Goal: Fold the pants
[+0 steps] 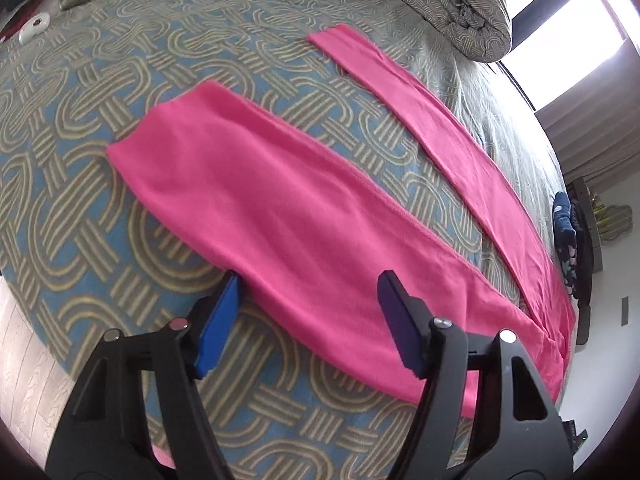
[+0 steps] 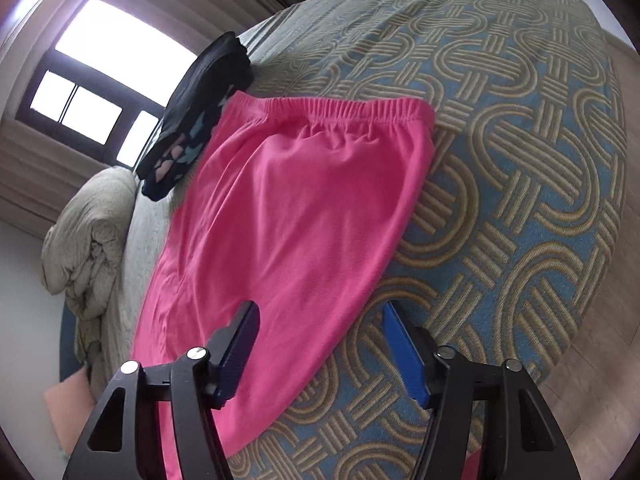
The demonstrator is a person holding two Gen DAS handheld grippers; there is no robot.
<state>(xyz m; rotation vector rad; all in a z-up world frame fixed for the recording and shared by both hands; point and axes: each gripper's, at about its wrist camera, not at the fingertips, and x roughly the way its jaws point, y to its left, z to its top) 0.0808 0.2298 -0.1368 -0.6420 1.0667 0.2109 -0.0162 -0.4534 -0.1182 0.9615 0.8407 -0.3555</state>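
Note:
Pink pants [image 1: 280, 208] lie flat on the patterned bedspread [image 1: 80, 200]. In the left wrist view the two legs spread apart, the near leg wide, the far leg [image 1: 460, 140] narrow. My left gripper [image 1: 310, 286] is open and empty, just above the near leg's edge. In the right wrist view the pants' upper part [image 2: 288, 208] with the elastic waistband [image 2: 340, 110] lies ahead. My right gripper [image 2: 320, 316] is open and empty, over the near side edge of the pants.
A rolled grey duvet [image 1: 448, 4] [image 2: 92, 240] lies at the head of the bed. A dark patterned garment [image 2: 196, 116] [image 1: 566, 240] lies beside the waistband. A white object [image 1: 34, 28] sits at the far left. The bed edge and wooden floor [image 2: 600, 380] are near.

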